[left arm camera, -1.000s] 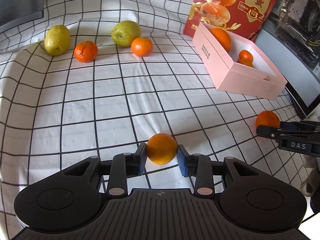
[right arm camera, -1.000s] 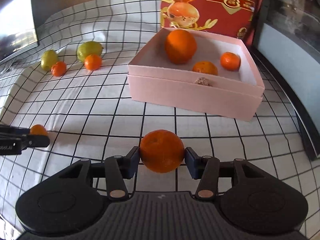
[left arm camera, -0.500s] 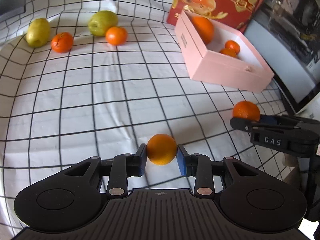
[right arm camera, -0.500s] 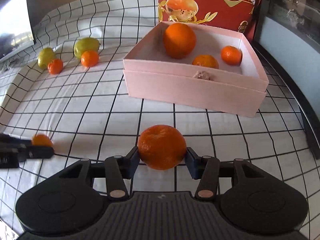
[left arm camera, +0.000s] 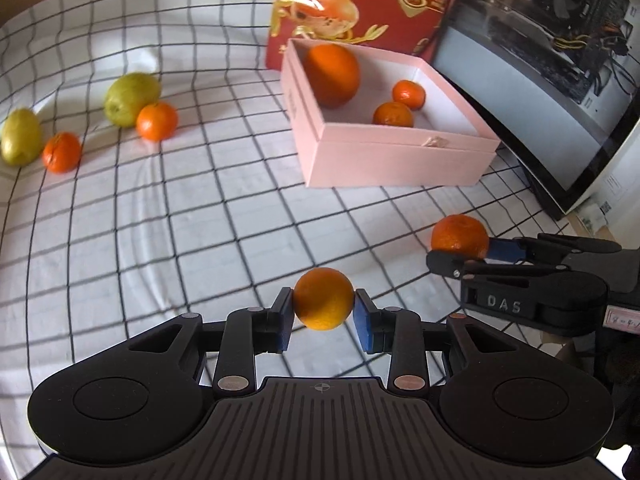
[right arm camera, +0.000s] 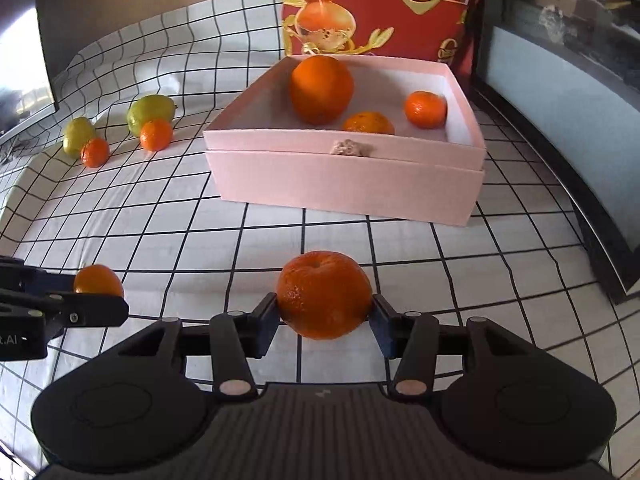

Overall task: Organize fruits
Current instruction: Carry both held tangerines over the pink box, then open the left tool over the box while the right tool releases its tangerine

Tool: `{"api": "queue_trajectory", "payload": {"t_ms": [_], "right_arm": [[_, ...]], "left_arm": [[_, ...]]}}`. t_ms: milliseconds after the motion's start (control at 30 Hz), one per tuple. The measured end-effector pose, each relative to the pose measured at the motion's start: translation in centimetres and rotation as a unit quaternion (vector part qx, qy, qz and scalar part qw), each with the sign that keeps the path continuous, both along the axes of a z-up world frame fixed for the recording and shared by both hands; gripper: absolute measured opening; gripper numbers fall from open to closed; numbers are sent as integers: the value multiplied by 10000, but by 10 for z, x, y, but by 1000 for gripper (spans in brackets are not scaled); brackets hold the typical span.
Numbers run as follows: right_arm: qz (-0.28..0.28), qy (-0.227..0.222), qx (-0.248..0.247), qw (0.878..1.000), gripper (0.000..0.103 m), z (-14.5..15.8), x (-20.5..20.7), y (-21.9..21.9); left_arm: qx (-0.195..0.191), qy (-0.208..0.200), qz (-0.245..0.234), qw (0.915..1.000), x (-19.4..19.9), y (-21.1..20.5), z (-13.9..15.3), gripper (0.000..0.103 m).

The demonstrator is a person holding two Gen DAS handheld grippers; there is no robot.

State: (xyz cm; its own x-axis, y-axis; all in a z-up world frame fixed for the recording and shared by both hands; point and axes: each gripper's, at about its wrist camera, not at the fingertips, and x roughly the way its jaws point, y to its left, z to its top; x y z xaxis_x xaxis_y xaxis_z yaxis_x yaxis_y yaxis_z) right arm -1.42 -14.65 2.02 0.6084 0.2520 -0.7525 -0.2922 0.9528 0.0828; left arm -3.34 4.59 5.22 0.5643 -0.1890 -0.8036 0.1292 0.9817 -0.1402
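Observation:
My left gripper (left arm camera: 323,309) is shut on a small orange (left arm camera: 323,298), held above the checked cloth. My right gripper (right arm camera: 323,312) is shut on a larger mandarin (right arm camera: 323,294); it also shows at the right of the left wrist view (left arm camera: 459,237). The open pink box (right arm camera: 348,178) lies ahead and holds one big orange (right arm camera: 321,89) and two small mandarins (right arm camera: 425,109). Two green pears (left arm camera: 132,98) and two small mandarins (left arm camera: 157,121) lie on the cloth at the far left.
A red fruit carton (right arm camera: 380,4) stands behind the pink box. A dark monitor (left arm camera: 552,64) stands along the right edge. The checked cloth (left arm camera: 160,216) covers the table.
Both grippers have moved up and toward the pink box with their fruit still held. The left wrist view has swung right, so the box now sits nearer the middle.

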Motion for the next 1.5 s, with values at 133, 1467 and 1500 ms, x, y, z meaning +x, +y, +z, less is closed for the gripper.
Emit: {"api": "queue_trajectory", "payload": {"t_ms": [133,1467,1500], "right_arm": [[-40,18,-46,10000,49,4,5,0],[9,239,41,9997,62,80,231,5],[112,167,-64,9998,63,80,227,11]], "left_arm": [[-3,11,-144,9999,17,-10,11,36],[-498,-811,-77,9954,154,-24,42,37],[-528,-885,8,9947,146,-16,44,37]]}}
